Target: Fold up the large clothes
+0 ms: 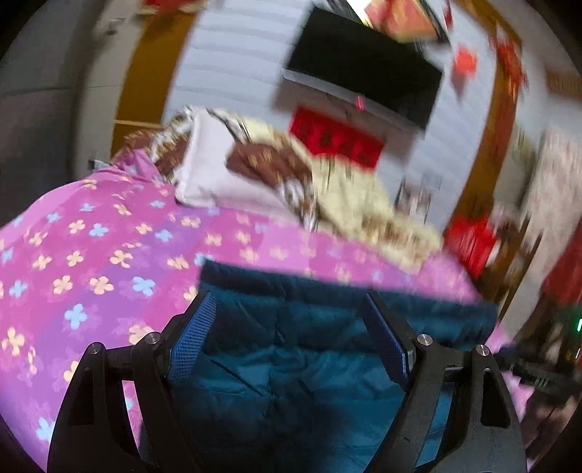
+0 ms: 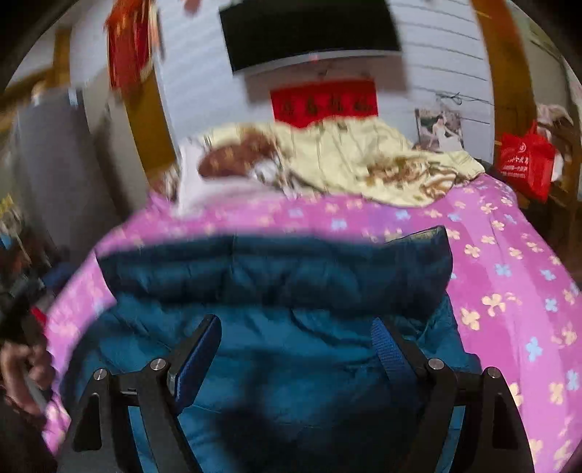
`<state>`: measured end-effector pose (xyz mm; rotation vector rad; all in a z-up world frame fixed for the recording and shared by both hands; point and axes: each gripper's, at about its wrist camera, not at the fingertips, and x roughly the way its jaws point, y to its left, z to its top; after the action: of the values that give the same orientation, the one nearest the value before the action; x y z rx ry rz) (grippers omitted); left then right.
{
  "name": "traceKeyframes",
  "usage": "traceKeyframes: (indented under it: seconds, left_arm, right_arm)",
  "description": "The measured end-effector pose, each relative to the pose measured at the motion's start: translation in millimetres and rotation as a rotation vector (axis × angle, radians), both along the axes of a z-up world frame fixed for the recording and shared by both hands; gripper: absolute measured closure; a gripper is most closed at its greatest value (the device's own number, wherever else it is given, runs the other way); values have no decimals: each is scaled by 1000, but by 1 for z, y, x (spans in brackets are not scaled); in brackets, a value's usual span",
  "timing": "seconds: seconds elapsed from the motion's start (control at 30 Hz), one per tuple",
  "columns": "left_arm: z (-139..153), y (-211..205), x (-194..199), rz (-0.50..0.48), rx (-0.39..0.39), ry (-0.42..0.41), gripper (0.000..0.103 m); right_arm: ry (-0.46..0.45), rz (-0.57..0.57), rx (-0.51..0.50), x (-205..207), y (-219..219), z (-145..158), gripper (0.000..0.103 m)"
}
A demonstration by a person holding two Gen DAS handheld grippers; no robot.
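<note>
Holding my left gripper [image 1: 287,327] over the bed, I see its two blue pads spread wide with nothing pinched between them. My right gripper [image 2: 298,349] is wide too, and its pads grip nothing.

Under both grippers lies the big blue coat [image 2: 276,291]. It is a dark teal blue, puffy and soft, with stitched lines that make fat squares. It looks a bit shiny. Its far edge is folded over into a thick dark band that runs from side to side. One corner of that band pokes up on the right in my right view. In my left view the coat [image 1: 291,364] fills the space between the pads and goes on past them. I cannot tell if the pads touch it.

The coat rests on a pink bedsheet [image 2: 509,276] with little blue and peach flowers. The sheet shows on both sides of the coat and behind it.

Farther back on the bed is a crumpled cream blanket [image 2: 356,160] with brown patches, and a pale pillow [image 1: 214,174] beside it. On the white wall behind the bed hangs a black TV [image 2: 309,29] with a red banner [image 2: 323,103] just under it. A red bag [image 2: 527,163] sits off to the right of the bed. At the left edge of my right view I see a hand [image 2: 22,374], blurry.
</note>
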<state>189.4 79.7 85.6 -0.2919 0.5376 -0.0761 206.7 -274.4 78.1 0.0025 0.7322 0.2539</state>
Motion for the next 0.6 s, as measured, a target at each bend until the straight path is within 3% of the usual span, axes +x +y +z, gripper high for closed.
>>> traceKeyframes:
  seconds: [0.07, 0.2, 0.3, 0.5, 0.6]
  left_arm:
    - [-15, -16, 32, -23, 80, 122, 21]
    - [-57, -30, 78, 39, 197, 314, 21]
    - [-87, -24, 86, 98, 178, 382, 20]
    - [-99, -25, 82, 155, 195, 377, 20]
    - [-90, -24, 80, 135, 214, 394, 20]
  right_arm:
    - [128, 8, 23, 30, -1, -19, 21]
    - [266, -61, -1, 78, -16, -55, 20]
    - [307, -89, 17, 96, -33, -75, 19]
    - [290, -130, 71, 99, -55, -83, 18]
    - [299, -122, 39, 98, -50, -80, 18]
